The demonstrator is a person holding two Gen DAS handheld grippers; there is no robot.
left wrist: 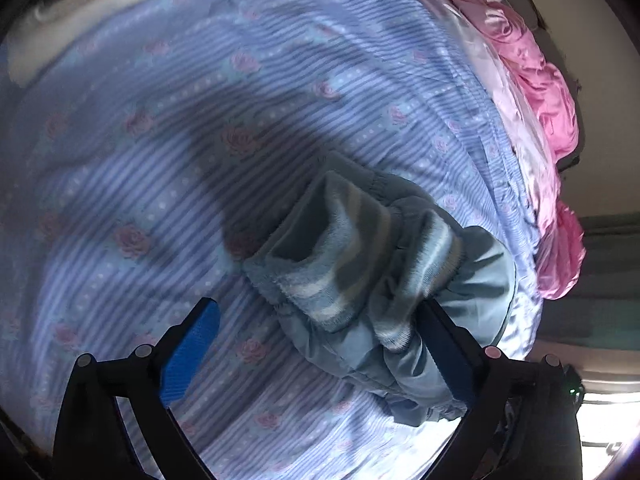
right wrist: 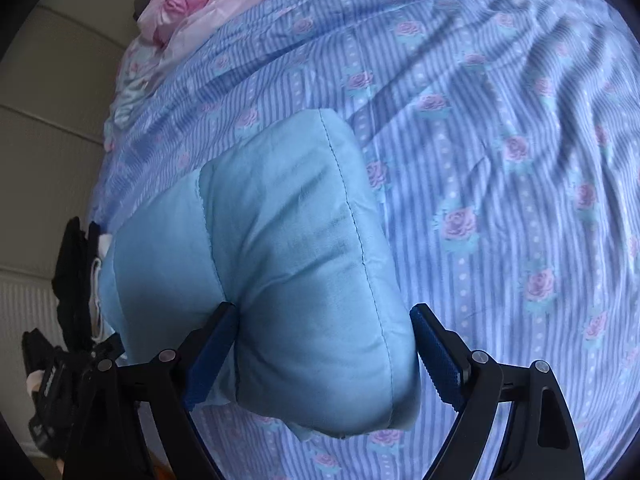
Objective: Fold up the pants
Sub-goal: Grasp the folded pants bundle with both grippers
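Observation:
The light-blue padded pants (left wrist: pixel 472 272) lie bunched on the bed, waist turned out so the striped fleece lining (left wrist: pixel 340 248) shows. My left gripper (left wrist: pixel 318 308) is open wide. Its right finger (left wrist: pixel 448 344) rests against the cloth, while its left pad (left wrist: pixel 192 352) hangs clear over the sheet. In the right wrist view a thick folded bundle of the pants (right wrist: pixel 288 240) fills my right gripper (right wrist: pixel 323 309). That gripper is shut on the bundle, with the left pad (right wrist: pixel 212 356) dented into the padding and the right pad (right wrist: pixel 436 356) at its edge.
The blue striped sheet (right wrist: pixel 500 140) with pink roses covers the bed. Pink satin bedding (left wrist: pixel 536 80) is heaped along the bed's edge, and pale cloth (left wrist: pixel 80 12) lies at the far side. Black gear (right wrist: pixel 68 320) shows beside the pants. Beyond the bed are a wall and a white radiator (right wrist: pixel 24 308).

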